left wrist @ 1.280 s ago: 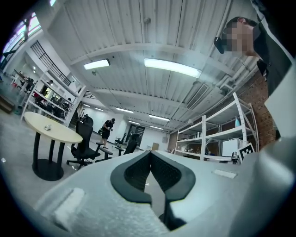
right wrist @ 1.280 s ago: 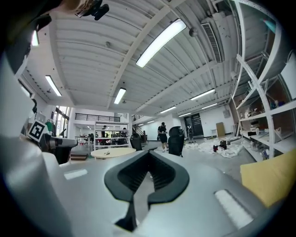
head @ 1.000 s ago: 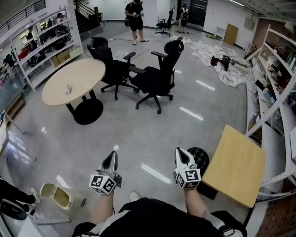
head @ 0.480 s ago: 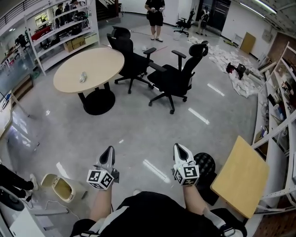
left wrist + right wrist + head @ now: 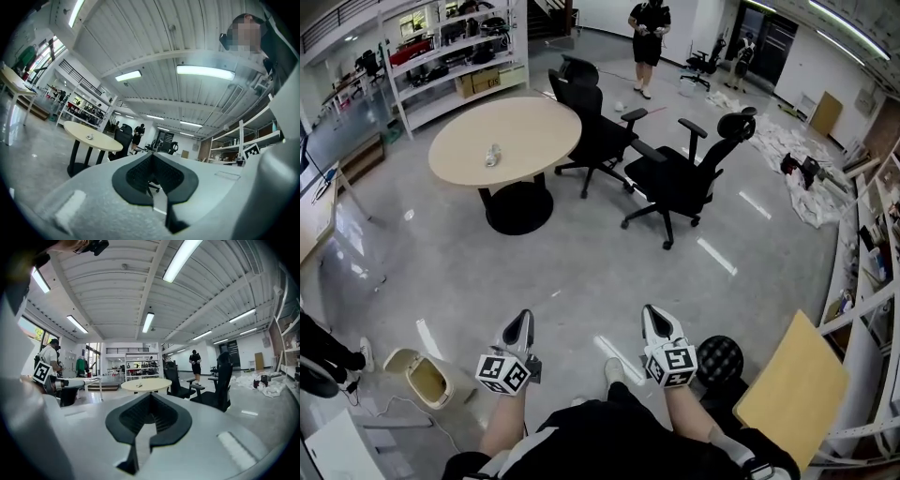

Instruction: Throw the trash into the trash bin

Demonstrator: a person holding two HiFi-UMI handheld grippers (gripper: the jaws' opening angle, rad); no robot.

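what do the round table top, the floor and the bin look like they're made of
Table top: probably pale wood laminate, matte, even beige with no grain visible. Floor: polished concrete or resin, grey and glossy, with bright reflected streaks. Bin: likely cream plastic, smooth, with rounded moulded edges.

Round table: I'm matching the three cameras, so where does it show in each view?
Head view: round table, upper left.
Left gripper view: round table, left of centre.
Right gripper view: round table, centre.
Shared landmark: black office chairs, right of it.
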